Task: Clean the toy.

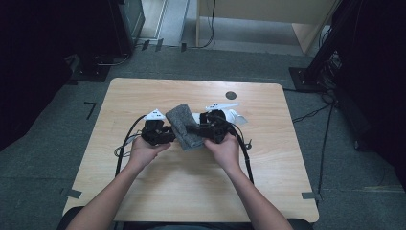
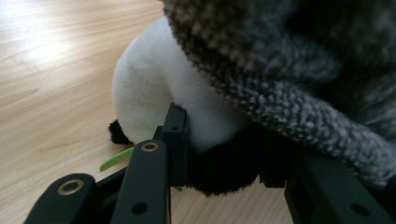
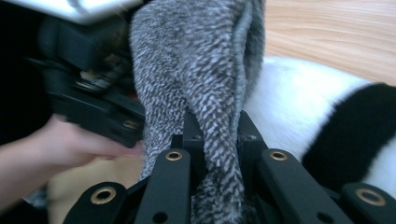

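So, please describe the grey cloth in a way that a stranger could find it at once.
Look at the wooden table, near its middle, between the two hands. There the grey speckled cloth hangs pinched in the right gripper, draped over a white and black plush toy; it alone is woolly grey.

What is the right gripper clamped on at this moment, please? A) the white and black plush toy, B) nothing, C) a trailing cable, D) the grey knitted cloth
D: in the right gripper view, the right gripper has its jaws pinched on a fold of the grey knitted cloth.
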`<state>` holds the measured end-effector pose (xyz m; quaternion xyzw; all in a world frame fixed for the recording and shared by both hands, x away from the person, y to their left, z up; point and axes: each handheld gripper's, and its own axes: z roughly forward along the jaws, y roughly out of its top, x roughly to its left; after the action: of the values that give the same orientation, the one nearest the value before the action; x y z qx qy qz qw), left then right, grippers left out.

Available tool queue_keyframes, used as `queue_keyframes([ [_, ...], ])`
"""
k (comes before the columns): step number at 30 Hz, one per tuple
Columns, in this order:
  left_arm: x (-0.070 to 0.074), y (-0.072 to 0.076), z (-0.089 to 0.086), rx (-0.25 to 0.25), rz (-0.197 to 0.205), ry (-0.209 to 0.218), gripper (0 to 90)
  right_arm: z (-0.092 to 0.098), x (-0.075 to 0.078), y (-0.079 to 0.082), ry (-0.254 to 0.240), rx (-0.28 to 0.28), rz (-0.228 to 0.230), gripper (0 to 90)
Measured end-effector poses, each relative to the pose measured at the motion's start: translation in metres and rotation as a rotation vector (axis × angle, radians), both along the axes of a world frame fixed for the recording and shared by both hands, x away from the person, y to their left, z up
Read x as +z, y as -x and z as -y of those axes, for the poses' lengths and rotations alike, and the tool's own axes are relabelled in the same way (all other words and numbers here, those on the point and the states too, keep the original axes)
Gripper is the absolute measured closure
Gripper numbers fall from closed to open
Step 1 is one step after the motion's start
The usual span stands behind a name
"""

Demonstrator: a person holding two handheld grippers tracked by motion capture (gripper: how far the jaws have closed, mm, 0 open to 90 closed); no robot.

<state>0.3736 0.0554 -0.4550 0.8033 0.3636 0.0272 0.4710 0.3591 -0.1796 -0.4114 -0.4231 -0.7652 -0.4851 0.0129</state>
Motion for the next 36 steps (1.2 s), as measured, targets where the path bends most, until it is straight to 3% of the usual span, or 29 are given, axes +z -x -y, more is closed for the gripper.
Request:
queue_keyframes([
  [2, -0.004, 0.000, 0.000, 0.002, -0.015, 0.008, 63.5, 0.001, -0.007, -0.001, -0.004, -0.010, -0.001, 80.2],
  [5, -0.004, 0.001, 0.001, 0.002, -0.004, 0.000, 63.7, 0.004, -0.012, -0.001, 0.001, -0.009, 0.006, 80.2],
  [10, -0.005, 0.002, 0.001, -0.001, -0.011, -0.005, 64.0, 0.014, -0.012, -0.001, 0.021, -0.021, 0.009, 80.2],
  [14, -0.005, 0.001, -0.002, 0.002, -0.012, 0.001, 64.3, 0.028, -0.010, -0.002, 0.061, -0.065, 0.032, 80.6],
  [24, -0.003, 0.000, -0.002, 0.000, -0.020, 0.007, 64.3, 0.057, -0.004, -0.005, 0.044, -0.089, 0.012, 80.8],
  [36, -0.003, -0.003, -0.004, -0.004, -0.033, 0.016, 64.4, 0.102, 0.002, -0.009, -0.017, -0.152, -0.019, 80.6],
])
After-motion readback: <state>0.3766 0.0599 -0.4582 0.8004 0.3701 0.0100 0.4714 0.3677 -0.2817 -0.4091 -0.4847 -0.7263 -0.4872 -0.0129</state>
